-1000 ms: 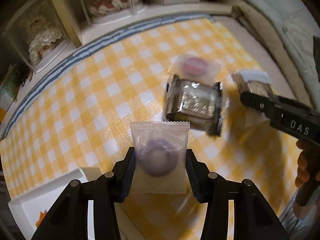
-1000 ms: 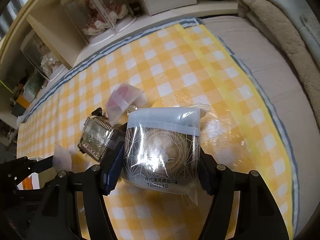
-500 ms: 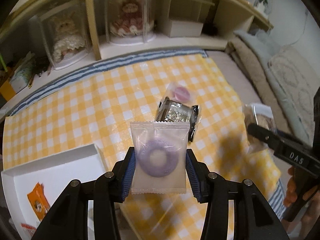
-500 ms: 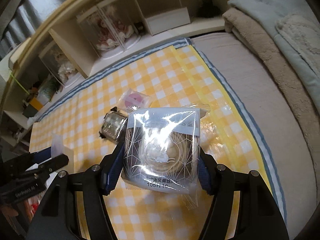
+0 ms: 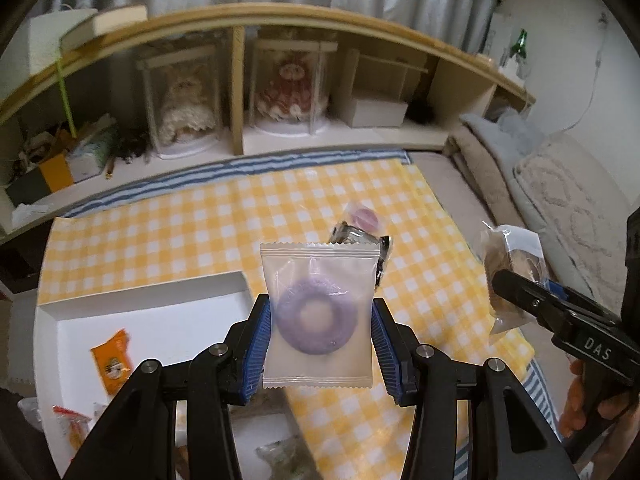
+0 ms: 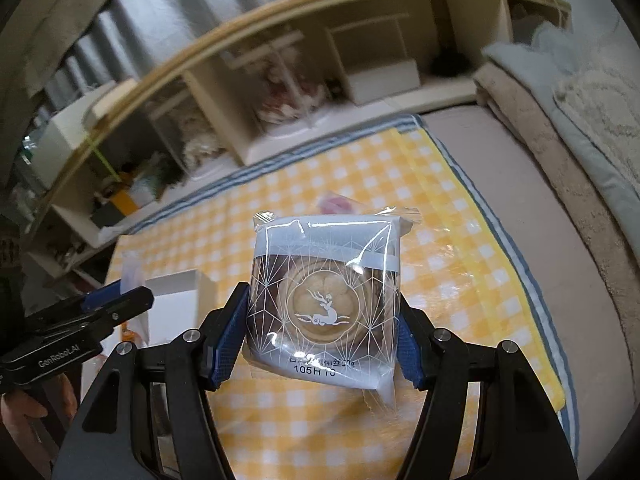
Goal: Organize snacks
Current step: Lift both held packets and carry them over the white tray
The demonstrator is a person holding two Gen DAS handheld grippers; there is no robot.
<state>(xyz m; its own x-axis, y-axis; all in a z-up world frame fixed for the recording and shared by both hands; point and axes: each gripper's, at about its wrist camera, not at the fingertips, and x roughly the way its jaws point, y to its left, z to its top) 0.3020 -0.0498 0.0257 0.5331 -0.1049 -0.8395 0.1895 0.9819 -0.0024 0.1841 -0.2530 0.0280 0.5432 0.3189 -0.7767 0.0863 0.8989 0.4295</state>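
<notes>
Left gripper (image 5: 320, 338): lower centre of the left wrist view, blue pads clamped on the sides of a frosted packet (image 5: 318, 312) with a purple ring inside, held clear of the surface.
Right gripper (image 6: 322, 322): lower centre of the right wrist view, pads pressed against a clear-wrapped pastry (image 6: 324, 304) printed with a white deer, held aloft.
White box (image 5: 56, 320): lower left of the left wrist view, open-topped, resting on the checked cloth's near edge.
Box contents: an orange sachet (image 5: 112, 360) lies flat on the floor; more wrapped snacks near the bottom edge, too blurred to tell apart.
Checked cloth (image 5: 200, 220): yellow and white, mid-frame.
On the cloth: a silver-wrapped snack (image 5: 352, 236) touches a clear packet with a pink sweet (image 5: 366, 214), right of centre.
Shelf (image 5: 240, 80): top of frame, two clear cases holding dolls (image 5: 284, 88) and a white carton (image 5: 376, 114).
</notes>
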